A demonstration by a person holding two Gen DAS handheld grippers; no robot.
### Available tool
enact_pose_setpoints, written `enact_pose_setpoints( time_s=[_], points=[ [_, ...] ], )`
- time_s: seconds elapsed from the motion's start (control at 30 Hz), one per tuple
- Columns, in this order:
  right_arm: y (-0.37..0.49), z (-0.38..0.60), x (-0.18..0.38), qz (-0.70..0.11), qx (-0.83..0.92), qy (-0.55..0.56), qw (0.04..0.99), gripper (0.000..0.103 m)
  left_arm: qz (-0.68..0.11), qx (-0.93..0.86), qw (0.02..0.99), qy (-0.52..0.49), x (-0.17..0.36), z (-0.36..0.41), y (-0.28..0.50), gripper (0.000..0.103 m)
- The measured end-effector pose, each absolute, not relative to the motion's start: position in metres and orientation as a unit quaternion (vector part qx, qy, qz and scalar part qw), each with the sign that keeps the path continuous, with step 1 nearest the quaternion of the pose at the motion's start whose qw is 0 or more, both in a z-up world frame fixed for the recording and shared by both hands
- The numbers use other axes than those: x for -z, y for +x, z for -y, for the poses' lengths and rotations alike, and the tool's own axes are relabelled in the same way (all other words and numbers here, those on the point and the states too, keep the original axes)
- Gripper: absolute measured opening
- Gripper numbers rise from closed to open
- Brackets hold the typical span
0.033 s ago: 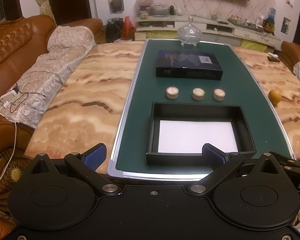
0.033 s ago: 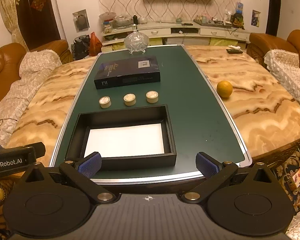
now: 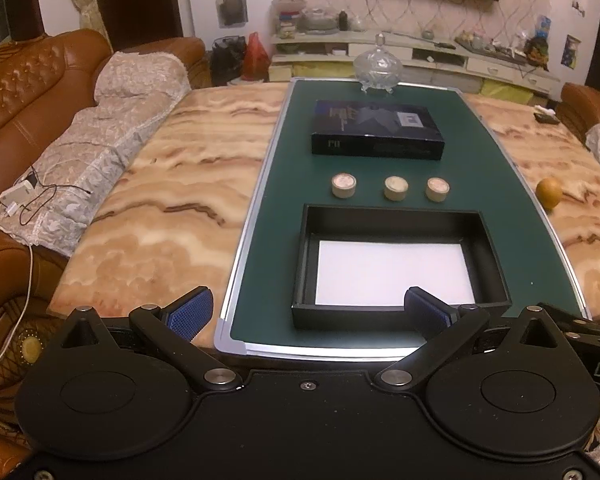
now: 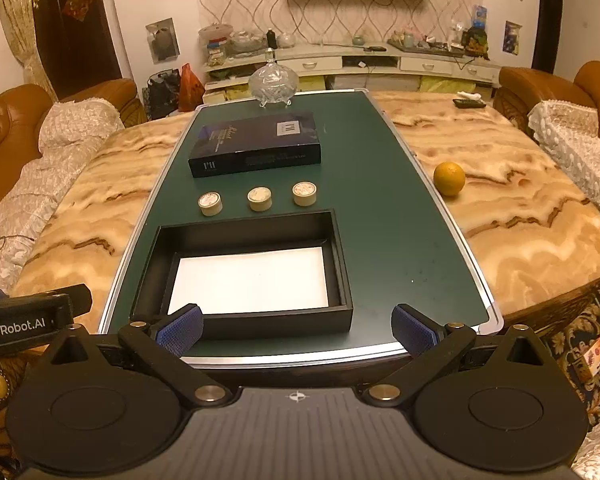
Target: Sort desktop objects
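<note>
An open black box [image 3: 396, 216] with a white lining [image 3: 392, 272] sits at the near end of the green mat [image 3: 480, 184]; it also shows in the right wrist view [image 4: 244, 224]. Three small round cream containers [image 3: 395, 188] [image 4: 259, 199] stand in a row just behind it. A dark blue flat box [image 3: 376, 134] [image 4: 256, 144] lies farther back. My left gripper [image 3: 308, 314] is open and empty at the near table edge. My right gripper [image 4: 296, 330] is open and empty there too.
A glass lidded dish [image 3: 377, 65] stands at the mat's far end. An orange [image 4: 449, 178] lies on the marble table [image 4: 520, 208] to the right, a remote [image 4: 469, 103] beyond it. Sofas flank the table. The other gripper's body [image 4: 24, 322] is at left.
</note>
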State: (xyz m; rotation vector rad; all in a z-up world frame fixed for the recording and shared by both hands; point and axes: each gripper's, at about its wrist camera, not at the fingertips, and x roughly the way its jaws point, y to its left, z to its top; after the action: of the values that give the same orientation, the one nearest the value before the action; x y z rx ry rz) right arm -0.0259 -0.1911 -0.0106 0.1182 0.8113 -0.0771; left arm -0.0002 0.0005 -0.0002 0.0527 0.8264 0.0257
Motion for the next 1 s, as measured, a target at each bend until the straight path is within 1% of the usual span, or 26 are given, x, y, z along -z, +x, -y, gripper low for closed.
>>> enact_pose_setpoints(
  time_s=[1.0],
  points=[
    [-0.019, 0.173, 0.009, -0.389, 0.041, 0.030, 0.920, 0.103, -0.419, -0.009, 0.908, 0.012, 0.008, -0.007, 0.003, 0.103]
  ],
)
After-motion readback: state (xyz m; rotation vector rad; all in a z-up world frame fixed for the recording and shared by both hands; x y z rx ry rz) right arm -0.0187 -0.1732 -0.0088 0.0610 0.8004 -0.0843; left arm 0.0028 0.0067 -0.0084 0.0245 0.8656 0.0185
